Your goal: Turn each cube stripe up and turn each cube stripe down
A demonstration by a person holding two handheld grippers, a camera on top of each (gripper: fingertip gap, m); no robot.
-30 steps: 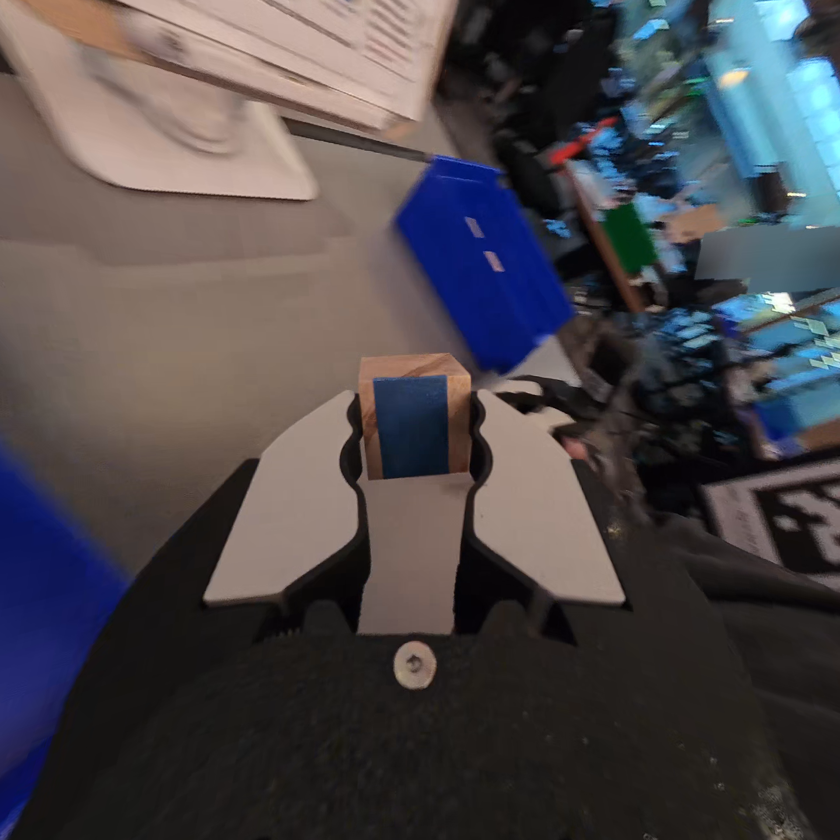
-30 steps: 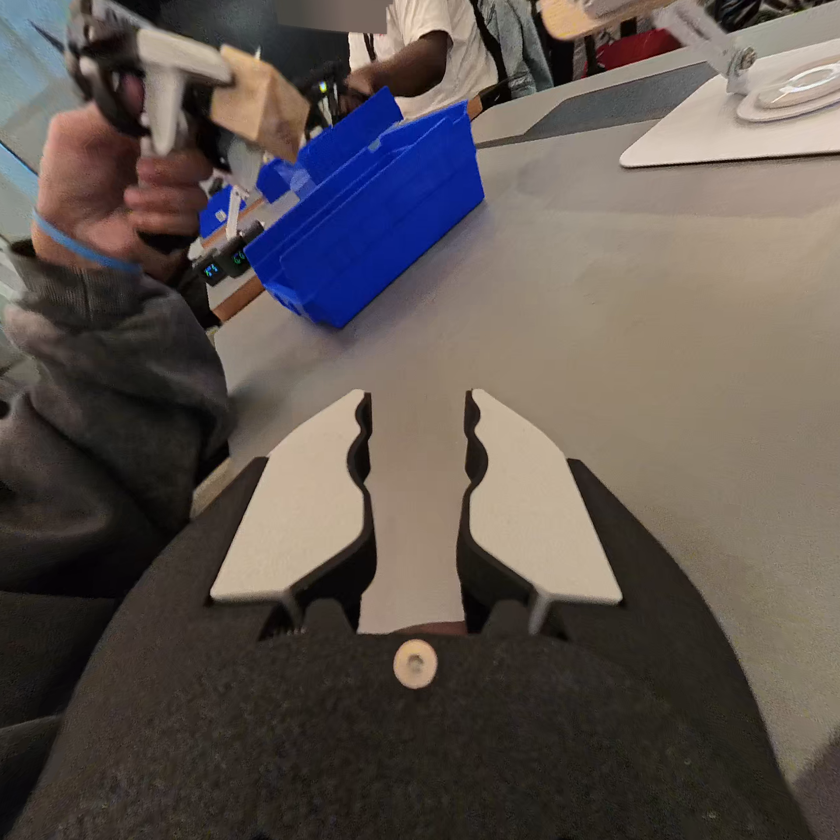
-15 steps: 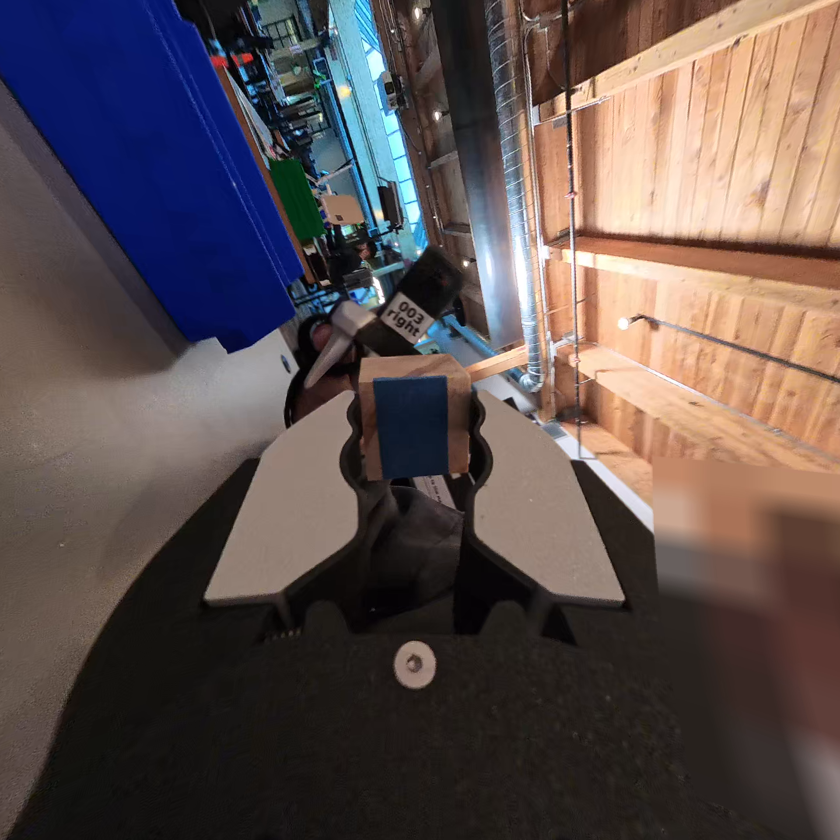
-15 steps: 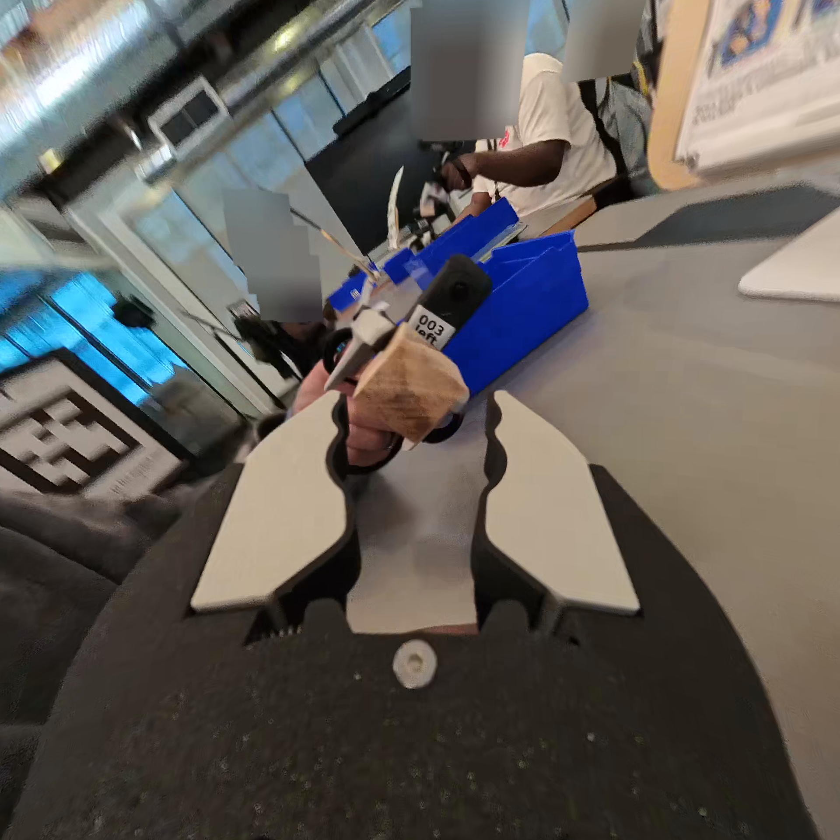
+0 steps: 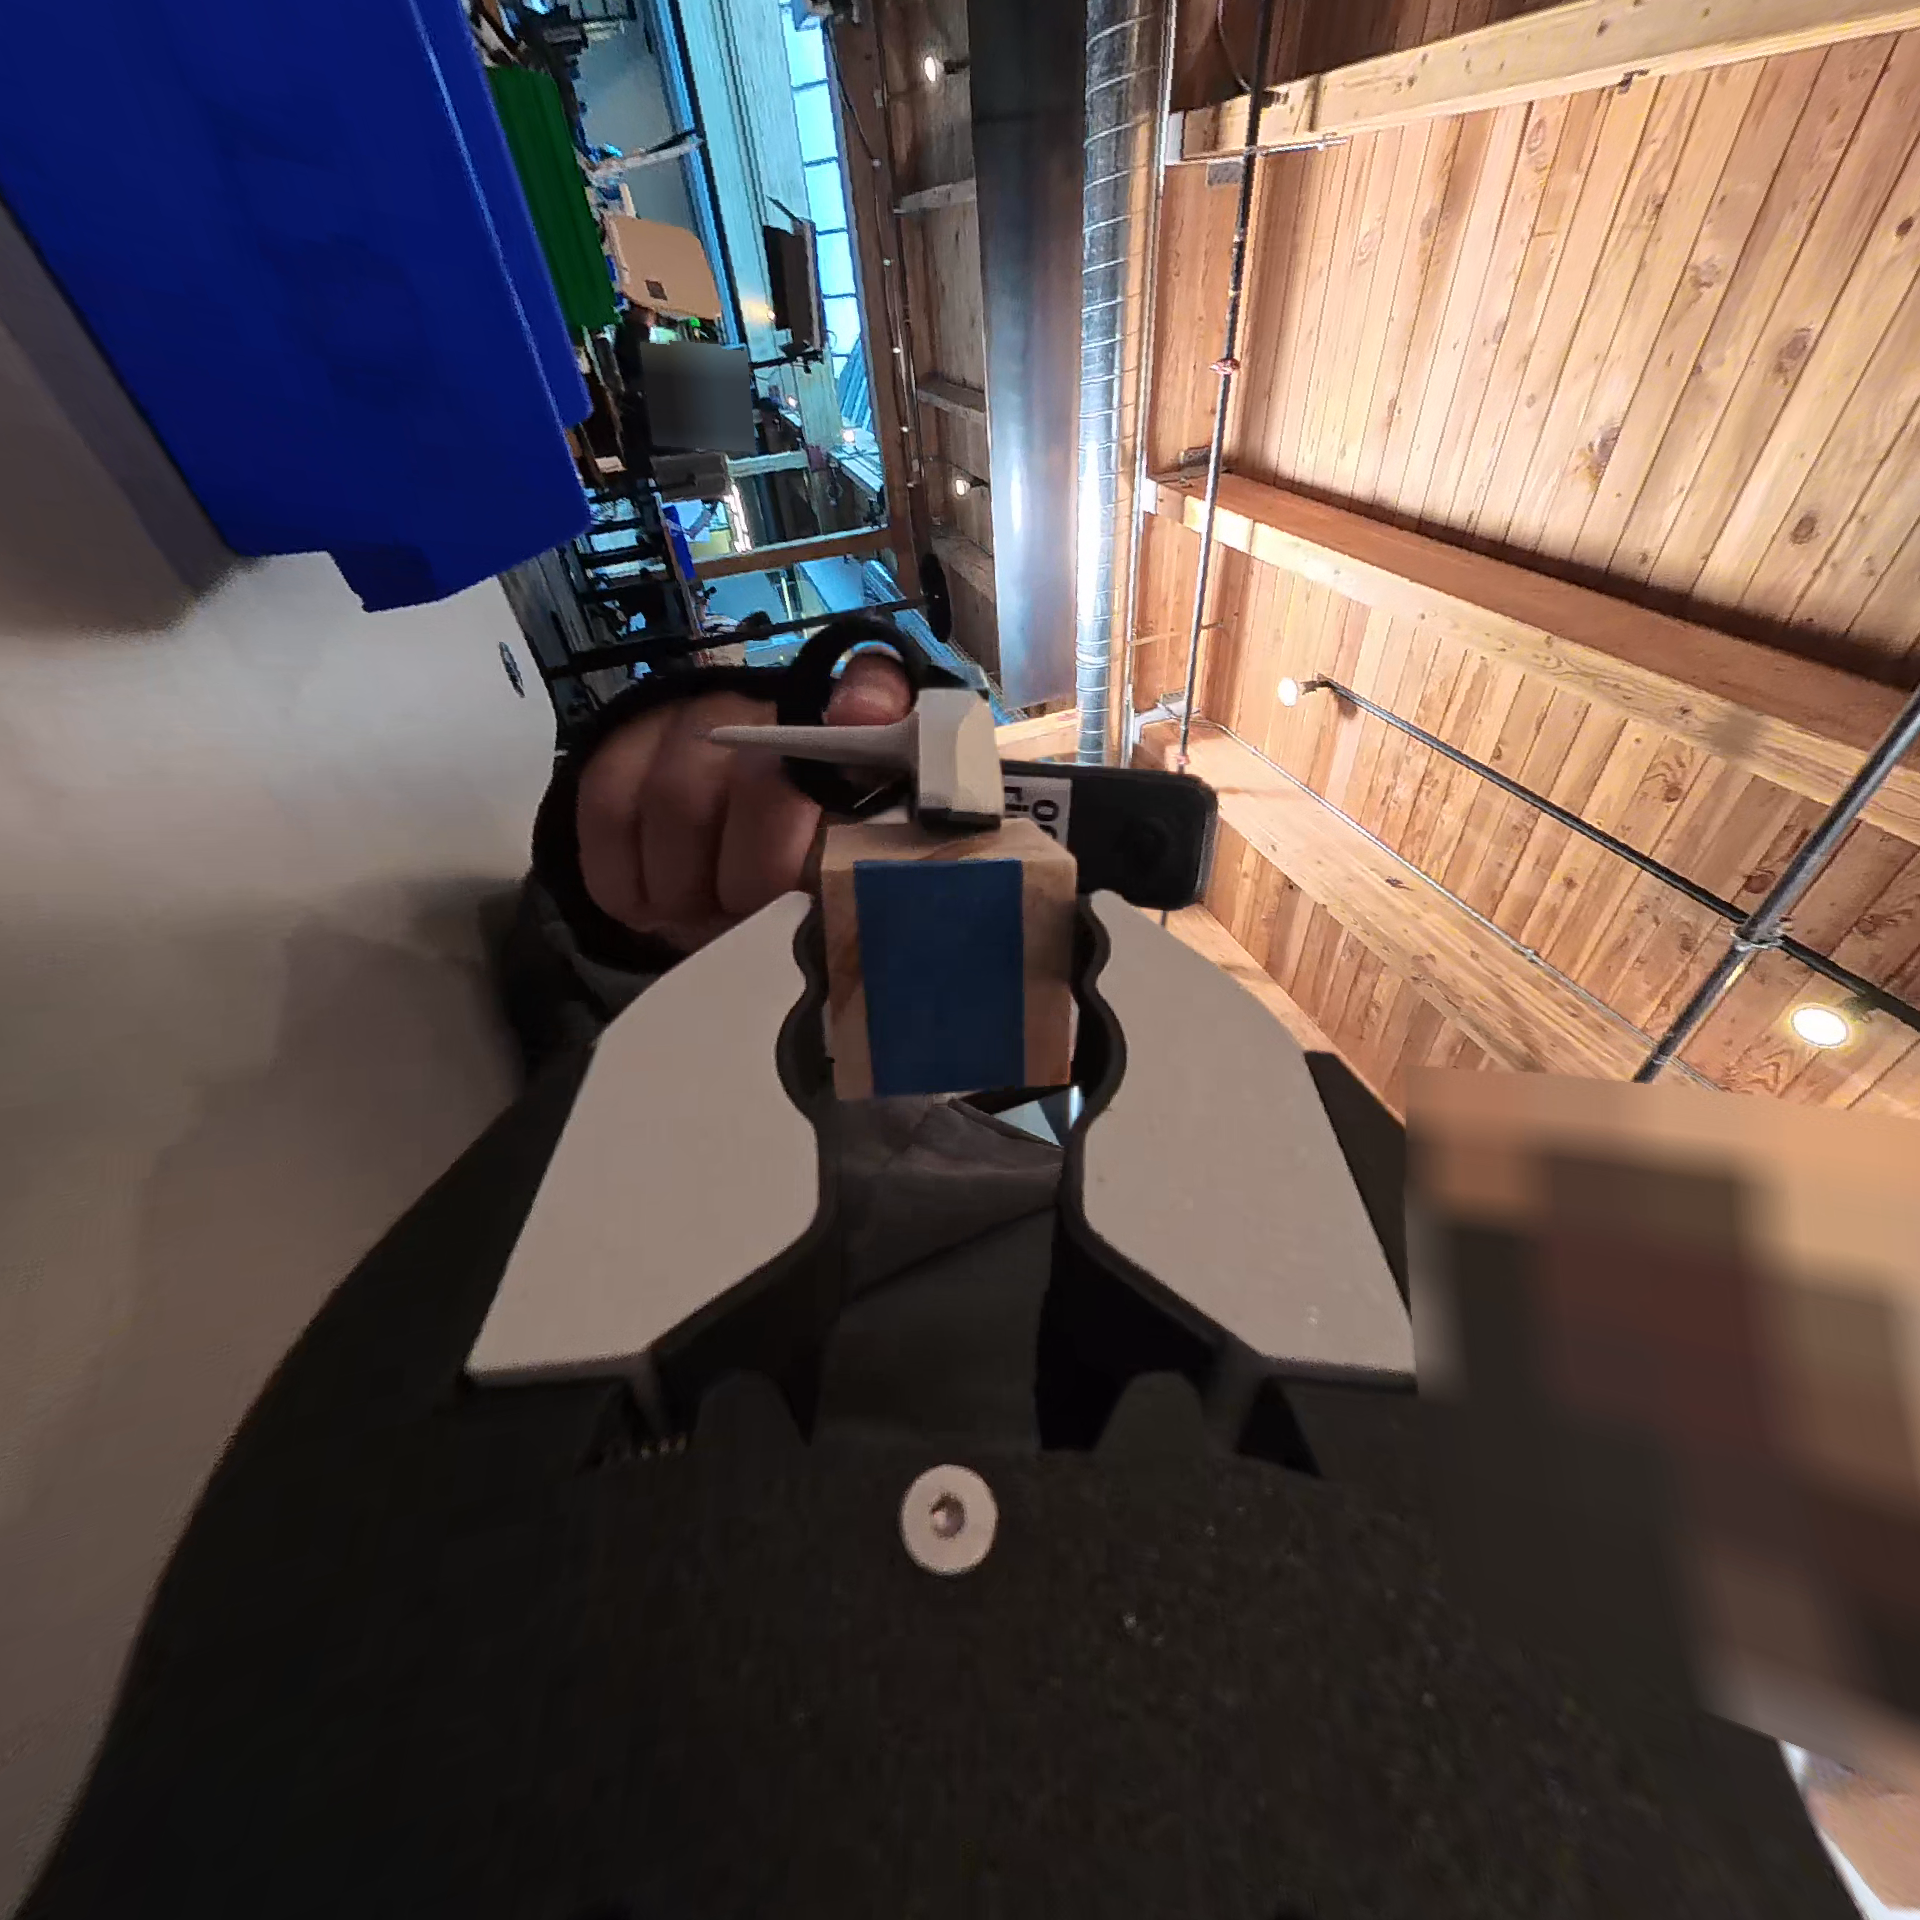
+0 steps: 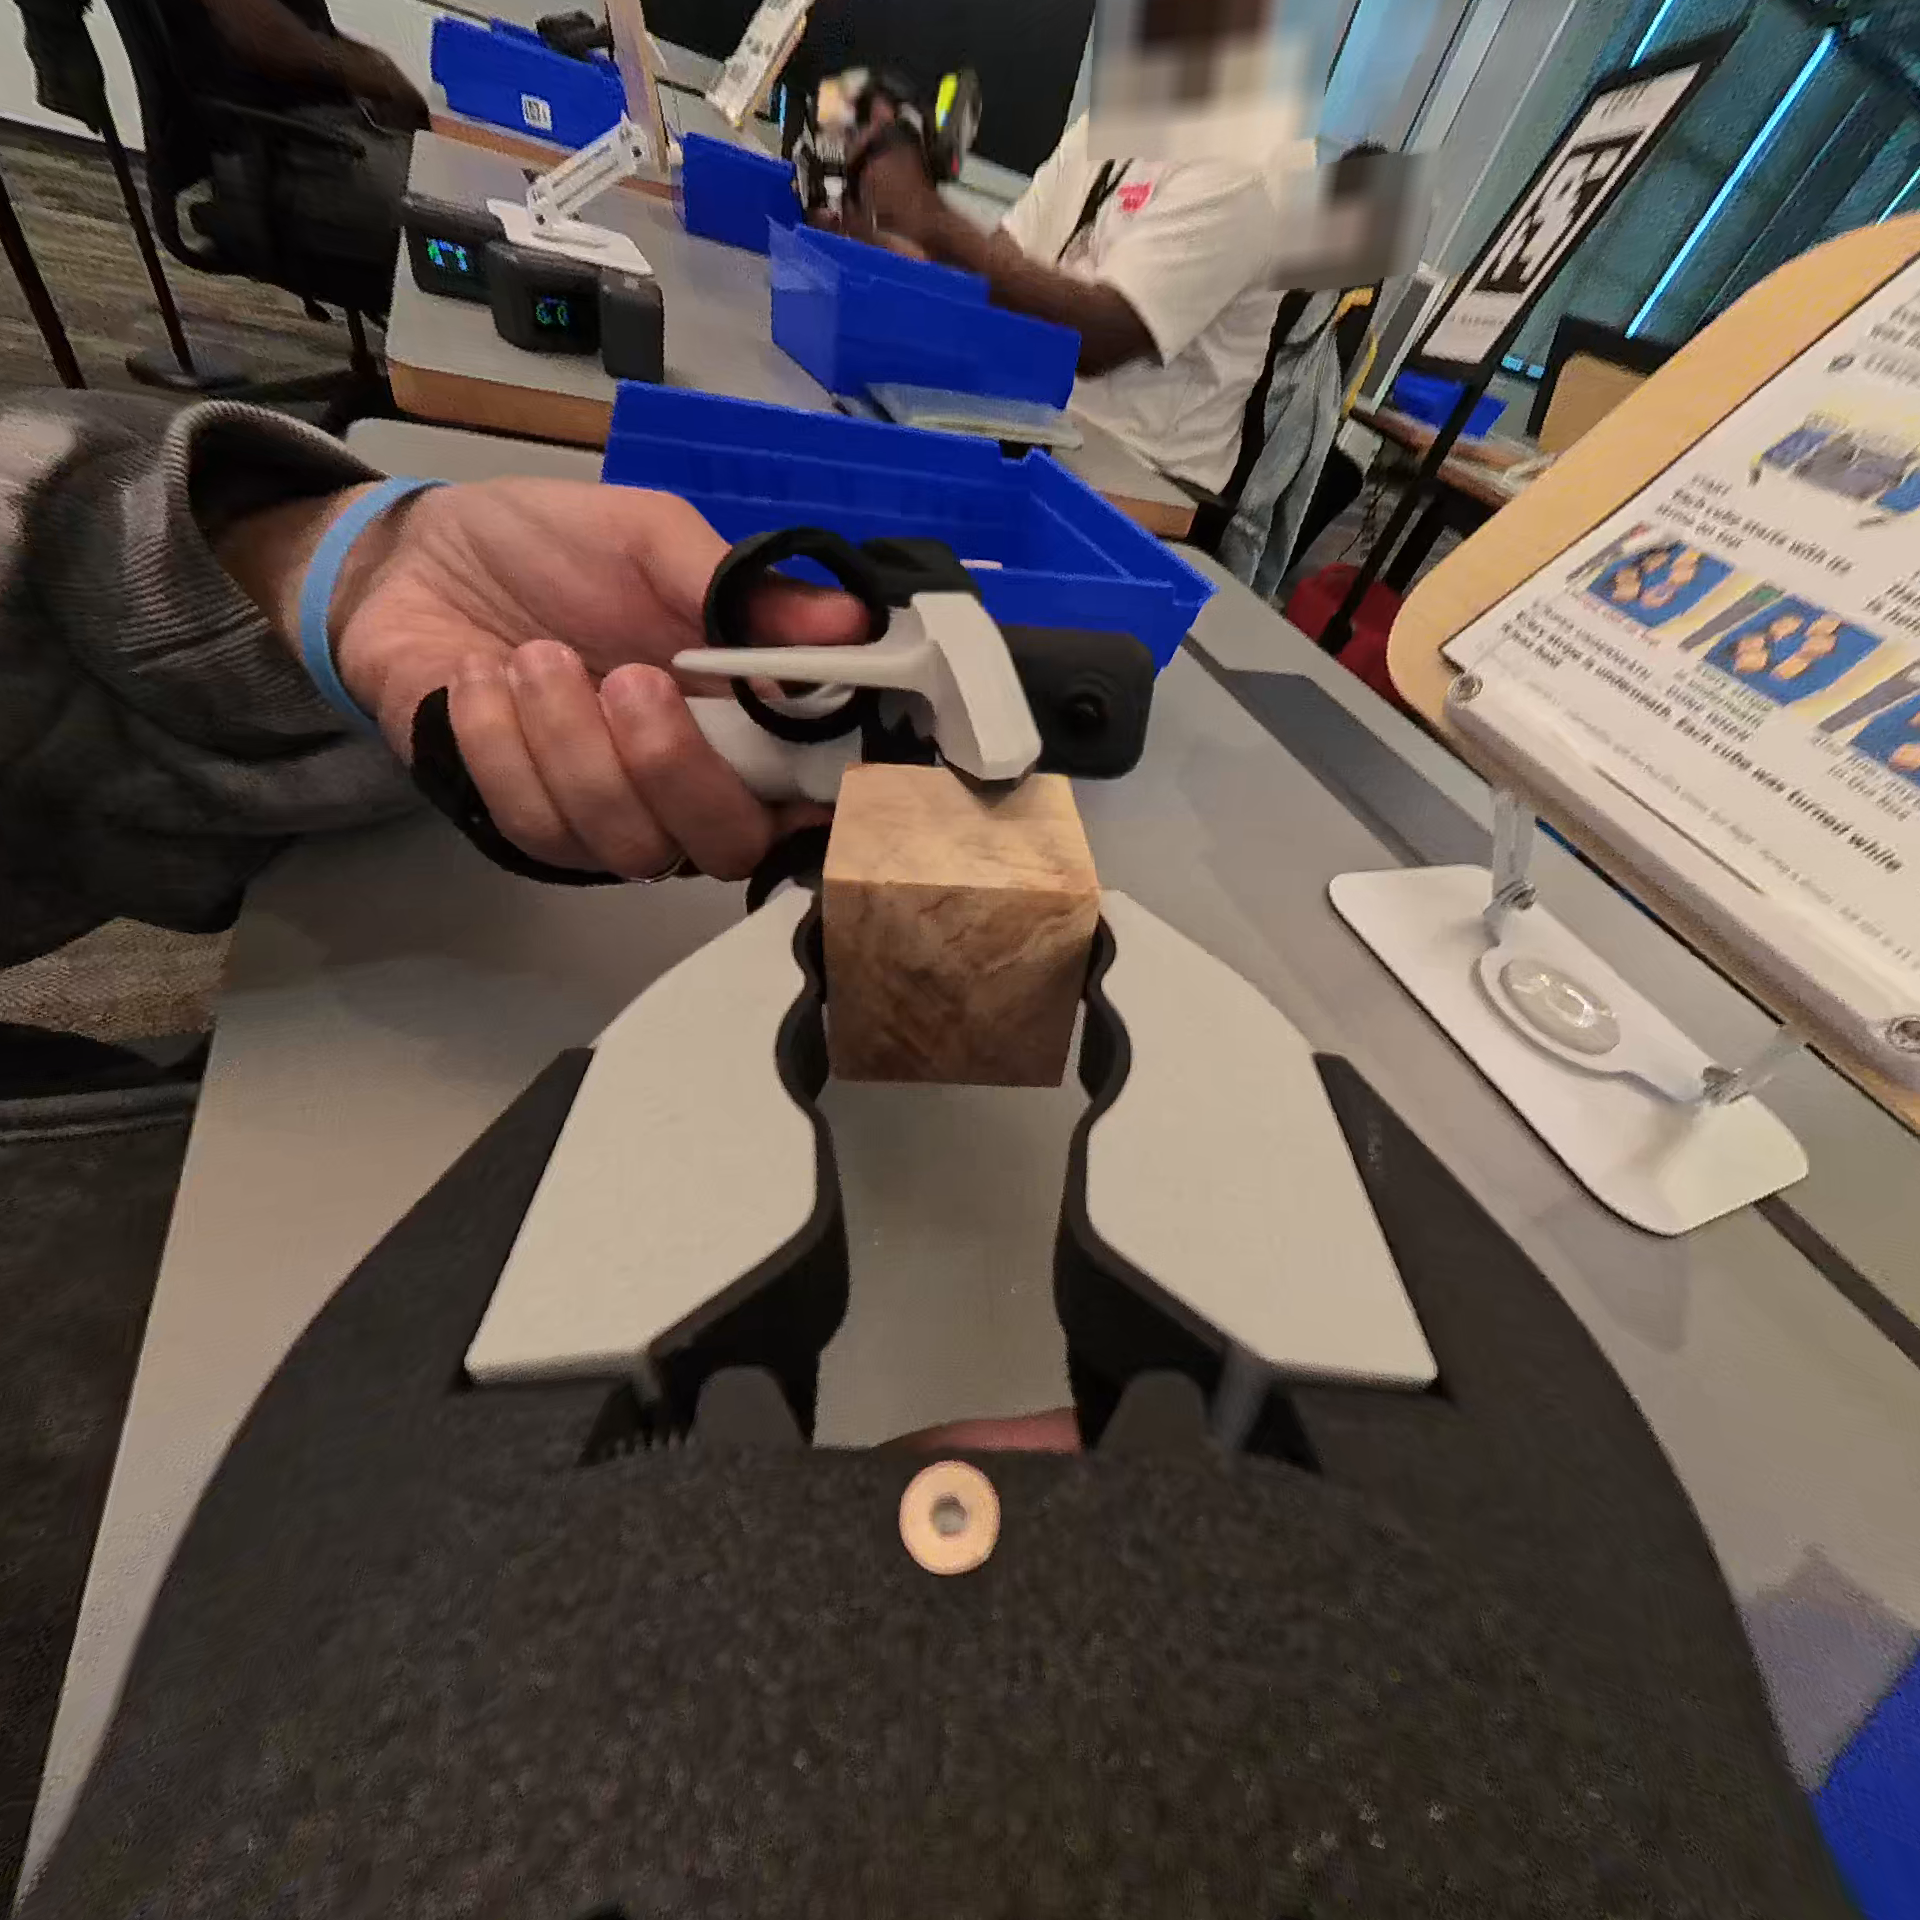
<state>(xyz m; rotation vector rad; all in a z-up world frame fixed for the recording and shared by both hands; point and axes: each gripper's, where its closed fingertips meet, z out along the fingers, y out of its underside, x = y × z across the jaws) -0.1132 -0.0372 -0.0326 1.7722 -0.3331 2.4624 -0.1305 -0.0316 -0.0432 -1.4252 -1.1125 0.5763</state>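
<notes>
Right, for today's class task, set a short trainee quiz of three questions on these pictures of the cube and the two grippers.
1. True or false: only the left gripper touches the wooden cube.
2. The cube's tape stripe is: A red, B blue, C green.
3. Does the right wrist view show the stripe?

Key: 1 false, the right gripper grips it too; 2 B; 3 no, only plain wood.

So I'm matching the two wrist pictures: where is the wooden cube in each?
Left wrist view: the wooden cube sits centre, between the gripper's fingers, blue stripe facing the camera.
Right wrist view: the cube sits centre, plain wood showing.
Shared landmark: the blue bin.
</notes>
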